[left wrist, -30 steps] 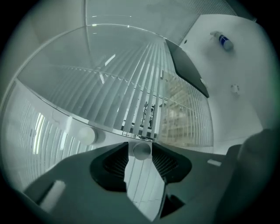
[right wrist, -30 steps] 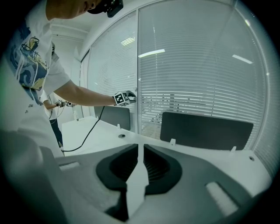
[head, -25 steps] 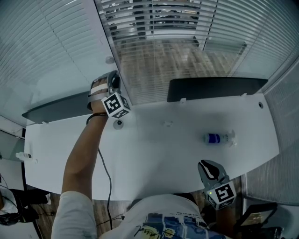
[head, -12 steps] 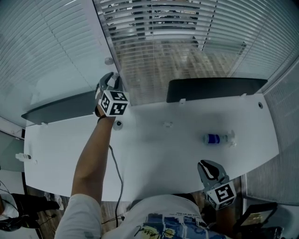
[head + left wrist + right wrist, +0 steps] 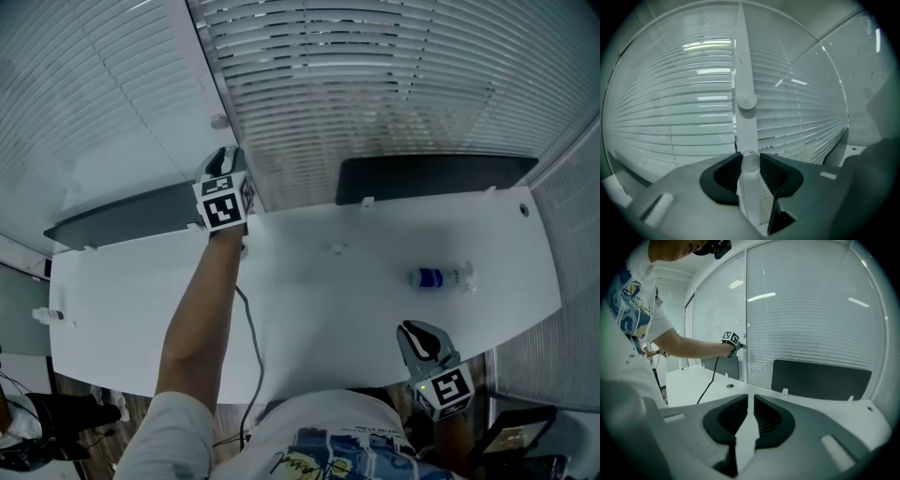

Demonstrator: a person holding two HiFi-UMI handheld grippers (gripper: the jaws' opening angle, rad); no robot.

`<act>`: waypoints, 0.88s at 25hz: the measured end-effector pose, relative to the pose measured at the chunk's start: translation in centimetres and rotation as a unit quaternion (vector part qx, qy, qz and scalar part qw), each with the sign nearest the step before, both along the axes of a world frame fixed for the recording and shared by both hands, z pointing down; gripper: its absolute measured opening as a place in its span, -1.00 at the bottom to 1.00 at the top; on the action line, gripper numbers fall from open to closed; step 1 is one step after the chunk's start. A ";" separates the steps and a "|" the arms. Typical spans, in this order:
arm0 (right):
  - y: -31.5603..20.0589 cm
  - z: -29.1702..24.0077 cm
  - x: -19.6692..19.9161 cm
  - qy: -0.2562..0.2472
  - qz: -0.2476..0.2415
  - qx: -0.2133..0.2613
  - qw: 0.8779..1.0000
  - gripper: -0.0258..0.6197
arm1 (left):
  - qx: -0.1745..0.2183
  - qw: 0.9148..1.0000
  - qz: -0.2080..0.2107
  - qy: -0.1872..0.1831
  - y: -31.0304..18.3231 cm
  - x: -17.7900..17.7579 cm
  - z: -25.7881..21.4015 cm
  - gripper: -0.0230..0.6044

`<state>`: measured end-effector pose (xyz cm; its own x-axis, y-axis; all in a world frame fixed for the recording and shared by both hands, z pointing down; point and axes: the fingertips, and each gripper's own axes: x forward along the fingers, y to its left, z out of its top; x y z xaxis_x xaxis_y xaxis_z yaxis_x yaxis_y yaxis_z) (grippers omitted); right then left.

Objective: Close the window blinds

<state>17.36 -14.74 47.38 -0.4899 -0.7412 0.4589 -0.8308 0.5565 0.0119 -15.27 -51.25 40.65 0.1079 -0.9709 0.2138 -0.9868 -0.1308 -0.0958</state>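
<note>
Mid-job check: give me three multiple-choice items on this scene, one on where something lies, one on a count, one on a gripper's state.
1. Where does the bottle lie?
A. on the floor
B. on the white table, toward its right side
C. on top of a dark panel

2. How many dark panels stand along the table's far edge?
A. one
B. two
C. four

3. How do the jaws of the left gripper stand?
A. wide apart and empty
B. closed on the bottle
C. closed on a white wand

Answers: 1 B, the head view shows it resting on the tabletop, right of centre. 2 B, one panel stands right of the window post and another left of it. 3 C, the left gripper view shows both pads against the wand.
</note>
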 end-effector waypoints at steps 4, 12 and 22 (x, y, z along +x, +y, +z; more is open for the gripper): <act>0.1 0.0 0.0 0.001 -0.001 -0.002 1.000 -0.83 | 0.003 0.998 0.013 -0.062 0.0 0.3 0.0 -0.49; 0.3 -0.1 0.1 0.000 0.002 -0.003 1.000 -0.83 | 0.051 0.904 0.094 -0.414 1.2 1.6 0.1 -0.33; 0.6 0.0 -0.1 0.002 -0.001 -0.004 1.000 -0.83 | 0.051 0.723 0.144 -0.673 0.4 2.1 2.2 -0.37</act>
